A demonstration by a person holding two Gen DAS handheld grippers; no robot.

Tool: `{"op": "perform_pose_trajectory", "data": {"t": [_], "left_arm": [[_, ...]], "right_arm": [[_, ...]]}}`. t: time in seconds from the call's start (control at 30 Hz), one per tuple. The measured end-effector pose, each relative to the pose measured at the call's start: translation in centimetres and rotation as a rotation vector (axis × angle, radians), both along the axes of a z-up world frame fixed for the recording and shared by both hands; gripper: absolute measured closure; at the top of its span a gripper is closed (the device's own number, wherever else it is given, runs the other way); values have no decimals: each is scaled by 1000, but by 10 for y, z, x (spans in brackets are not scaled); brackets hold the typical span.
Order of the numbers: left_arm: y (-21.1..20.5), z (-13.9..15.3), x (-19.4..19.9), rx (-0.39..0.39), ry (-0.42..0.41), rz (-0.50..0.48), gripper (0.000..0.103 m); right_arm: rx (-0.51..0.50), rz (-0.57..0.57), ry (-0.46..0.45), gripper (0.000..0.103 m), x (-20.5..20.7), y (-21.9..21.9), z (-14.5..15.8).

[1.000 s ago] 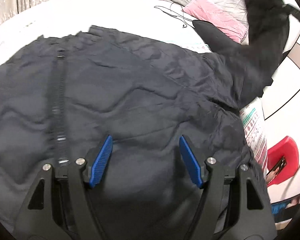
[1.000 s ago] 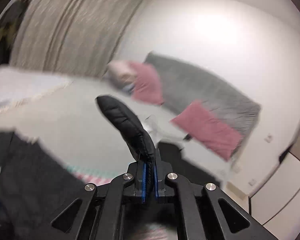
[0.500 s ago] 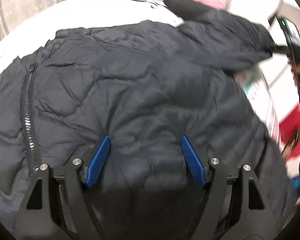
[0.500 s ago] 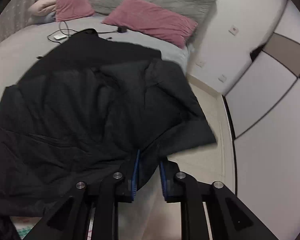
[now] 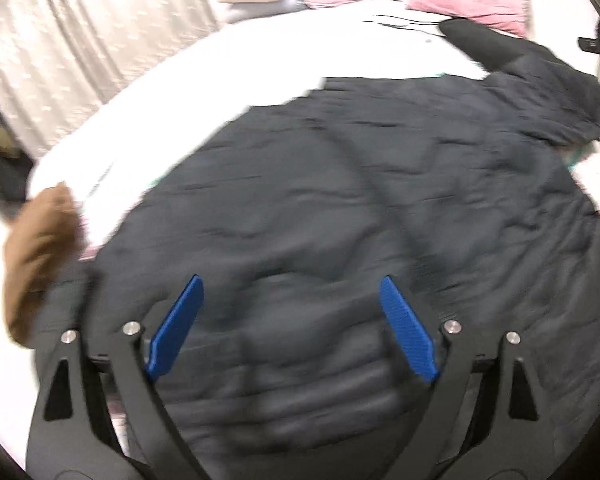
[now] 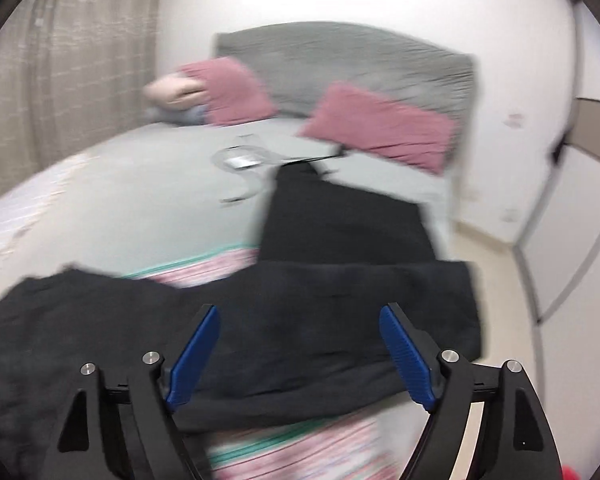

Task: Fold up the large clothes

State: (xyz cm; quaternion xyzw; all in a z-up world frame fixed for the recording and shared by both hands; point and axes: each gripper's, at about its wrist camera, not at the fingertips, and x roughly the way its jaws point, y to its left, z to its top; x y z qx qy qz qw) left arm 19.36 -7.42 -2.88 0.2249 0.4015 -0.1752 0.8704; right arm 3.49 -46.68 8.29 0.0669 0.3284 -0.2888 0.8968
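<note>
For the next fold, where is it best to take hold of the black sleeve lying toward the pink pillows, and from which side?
Probably at the cuff end of the black quilted jacket's sleeve, coming from above along its length. It lies flat and stretched away from the jacket body toward the pink pillows, so the narrow far end gives thin fabric for open jaws to pinch.

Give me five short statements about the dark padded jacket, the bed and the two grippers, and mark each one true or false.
1. The dark quilted padded jacket lies spread on the pale bed. True.
2. The right gripper is clamped on a sleeve. False: its jaws have just been opening and stand wide, pressing on nothing.
3. The left gripper is open above the jacket. True.
4. Two pink pillows lean at the grey padded headboard. True.
5. The jacket's sleeve is tucked under the body. False: it stretches out toward the pillows.
</note>
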Motion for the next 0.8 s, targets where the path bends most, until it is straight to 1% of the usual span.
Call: {"op": "perform_pose_trajectory", "data": {"t": [0.03, 0.07, 0.13, 0.17, 0.2, 0.27, 0.33, 0.37, 0.4, 0.43, 0.47, 0.5, 0.53, 0.57, 0.6, 0.63, 0.67, 0.7, 0.77, 0.8], "left_arm": [[10, 2, 3, 16, -10, 21, 12], [23, 4, 7, 36, -21, 54, 12], [55, 10, 22, 64, -42, 135, 12], [66, 11, 27, 70, -48, 163, 12], [85, 14, 37, 80, -62, 218, 12], [114, 13, 53, 96, -87, 294, 12], [134, 6, 69, 131, -94, 358, 12], [145, -1, 79, 151, -84, 390, 12], [159, -11, 91, 170, -64, 423, 12], [166, -19, 99, 177, -47, 439, 14], [168, -27, 105, 182, -30, 449, 16], [174, -37, 114, 188, -6, 461, 25], [180, -46, 120, 191, 19, 469, 45], [186, -52, 123, 187, 37, 475, 62], [189, -57, 124, 178, 54, 489, 97], [194, -55, 121, 162, 42, 514, 98], [198, -49, 116, 129, 17, 527, 98], [206, -31, 103, 50, -46, 538, 98], [219, -8, 83, -12, -134, 561, 98], [232, 7, 66, -52, -190, 584, 98]], "right_arm": [[25, 28, -1, 19, 4, 11, 0], [64, 75, 0, 18, 9, 32, -3], [108, 164, 17, 18, 21, 64, -15], [114, 190, 29, 18, 25, 78, -22], [116, 217, 42, 18, 22, 99, -31], [135, 265, 81, 18, 31, 125, -53], [182, 288, 109, 18, 38, 141, -75], [214, 299, 124, 18, 43, 149, -87], [224, 321, 160, 18, 49, 158, -97], [213, 345, 193, 18, 56, 160, -106], [192, 350, 203, 18, 57, 165, -110], [171, 349, 196, 18, 57, 170, -114], [171, 352, 192, 18, 58, 170, -118], [187, 364, 196, 18, 60, 172, -124], [201, 365, 209, 18, 62, 172, -130], [203, 359, 220, 18, 62, 174, -136], [202, 356, 230, 18, 64, 173, -141], [202, 355, 246, 18, 66, 173, -148], [204, 359, 267, 18, 66, 175, -156], [203, 360, 279, 18, 67, 176, -161]]}}
